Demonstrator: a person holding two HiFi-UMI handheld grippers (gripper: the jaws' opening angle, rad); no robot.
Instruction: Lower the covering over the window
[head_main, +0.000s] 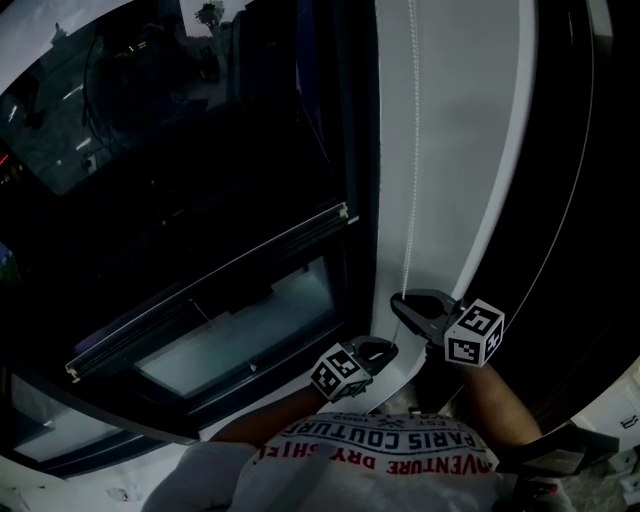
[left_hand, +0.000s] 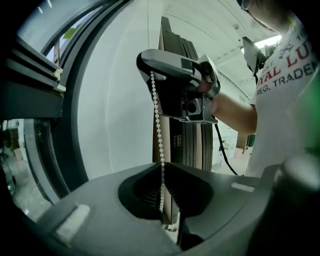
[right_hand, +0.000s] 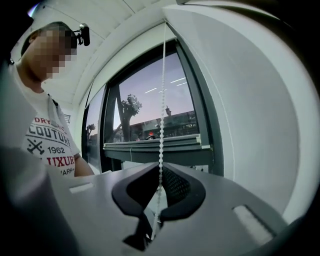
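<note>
A white bead chain (head_main: 410, 150) hangs down the white strip beside the dark window. My right gripper (head_main: 398, 300) is shut on it, the chain (right_hand: 162, 125) running straight down between its closed jaws (right_hand: 160, 167). Just below and nearer me, my left gripper (head_main: 390, 347) is shut on the same chain (left_hand: 159, 130), which drops from the right gripper (left_hand: 152, 67) into the left one's jaws (left_hand: 163, 172). The blind's bottom rail (head_main: 210, 290) lies across the window about halfway down, with bare glass beneath it; the rail (right_hand: 155, 145) also shows in the right gripper view.
The white window surround (head_main: 450, 150) runs up past both grippers, with a dark curved frame (head_main: 560, 200) to its right. Tall dark panels (left_hand: 192, 145) stand behind the right gripper. My printed shirt (head_main: 380, 455) fills the lower edge.
</note>
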